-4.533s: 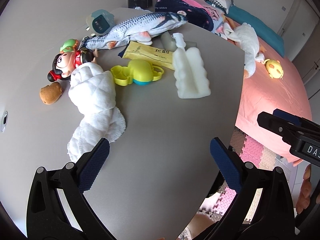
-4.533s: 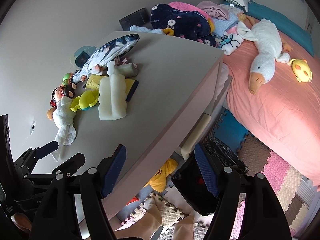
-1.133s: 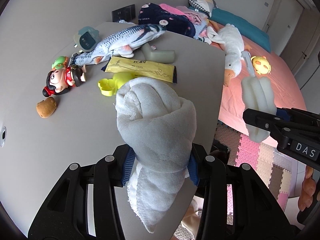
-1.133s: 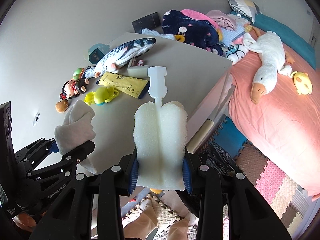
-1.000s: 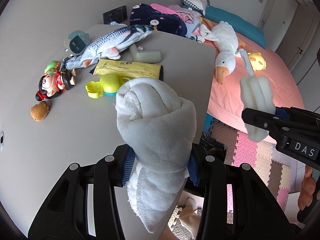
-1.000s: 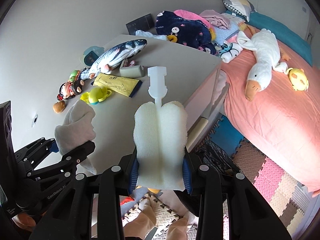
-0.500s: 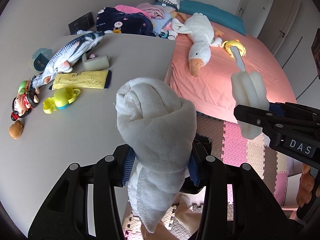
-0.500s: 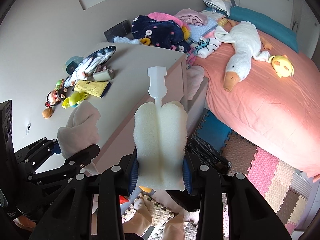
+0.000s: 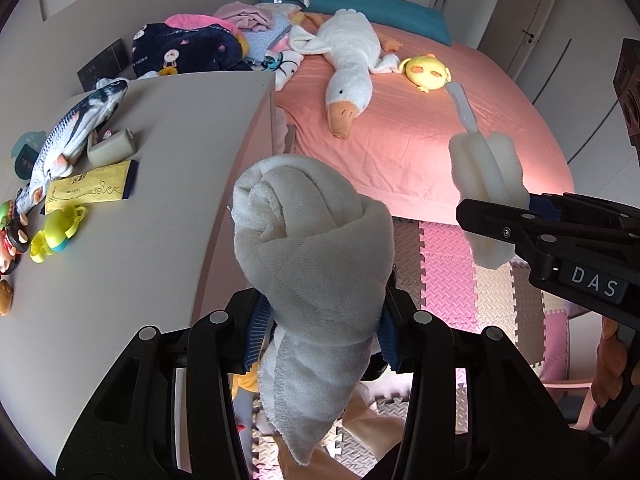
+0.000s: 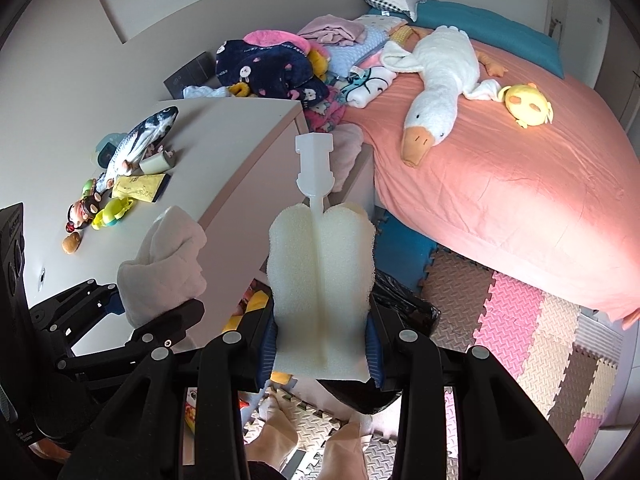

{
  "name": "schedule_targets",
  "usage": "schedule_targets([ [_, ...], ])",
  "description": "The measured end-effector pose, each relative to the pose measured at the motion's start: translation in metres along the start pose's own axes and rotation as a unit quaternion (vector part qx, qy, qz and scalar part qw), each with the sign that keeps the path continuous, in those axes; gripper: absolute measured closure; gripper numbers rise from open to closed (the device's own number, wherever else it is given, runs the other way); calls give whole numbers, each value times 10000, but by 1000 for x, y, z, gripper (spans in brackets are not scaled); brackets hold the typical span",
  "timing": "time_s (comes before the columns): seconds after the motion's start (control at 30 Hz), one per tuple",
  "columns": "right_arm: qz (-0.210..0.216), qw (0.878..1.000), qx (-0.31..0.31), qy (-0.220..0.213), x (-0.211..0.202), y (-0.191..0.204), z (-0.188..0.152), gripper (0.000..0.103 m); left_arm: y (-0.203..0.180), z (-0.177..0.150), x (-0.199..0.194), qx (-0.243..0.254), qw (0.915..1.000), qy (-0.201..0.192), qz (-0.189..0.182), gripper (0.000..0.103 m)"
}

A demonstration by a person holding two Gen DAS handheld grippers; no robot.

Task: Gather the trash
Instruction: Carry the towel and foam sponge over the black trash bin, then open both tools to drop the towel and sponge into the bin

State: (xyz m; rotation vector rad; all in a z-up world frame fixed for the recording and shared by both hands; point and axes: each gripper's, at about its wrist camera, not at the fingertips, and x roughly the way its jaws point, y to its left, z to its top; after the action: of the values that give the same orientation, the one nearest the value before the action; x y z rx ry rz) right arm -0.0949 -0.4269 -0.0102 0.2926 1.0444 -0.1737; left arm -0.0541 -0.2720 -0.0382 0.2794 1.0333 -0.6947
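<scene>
Across the right half of both views: bed (image 10: 500, 184) under a smooth salmon-pink sheet, teal pillow along its far edge. Lying on it, upper centre, a long white plush goose (image 10: 440, 80) with an orange beak, and just right of that a round yellow plush chick (image 10: 528, 106).
Filling the left of the left wrist view: matte grey worktop (image 9: 160, 200), curved at its near edge. Lower right, below the bed: foam floor mats (image 10: 520, 320), interlocking squares in pink, cream and brown.
Centre of the left wrist view: left tongs (image 9: 320, 324) clamped, blue pads pressing a rolled white towel (image 9: 312, 248), soft terry, coiled at the top, a stitched hem hanging below. Off the worktop, over the floor.
Centre of the right wrist view: right tongs (image 10: 320, 344) clamped on a white sponge brush (image 10: 322, 280), porous foam lobes either side of a rigid plastic stem.
Behind the sponge, low centre: crinkled black bin bag (image 10: 404, 300).
Left edge of the worktop: printed plush fish (image 9: 76, 128), flat yellow packet (image 9: 90, 190), lime plastic toy (image 9: 56, 232).
</scene>
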Motion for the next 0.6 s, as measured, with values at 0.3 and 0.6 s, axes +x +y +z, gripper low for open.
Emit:
schedule_targets([
  [0.3, -124, 9998, 142, 40, -1, -16, -3, 65, -14, 5, 12, 207, 9996, 109, -181, 57],
  [0.6, -227, 9994, 250, 96, 3, -28, -1, 65, -18, 12, 24, 284, 9989, 251, -272, 57],
])
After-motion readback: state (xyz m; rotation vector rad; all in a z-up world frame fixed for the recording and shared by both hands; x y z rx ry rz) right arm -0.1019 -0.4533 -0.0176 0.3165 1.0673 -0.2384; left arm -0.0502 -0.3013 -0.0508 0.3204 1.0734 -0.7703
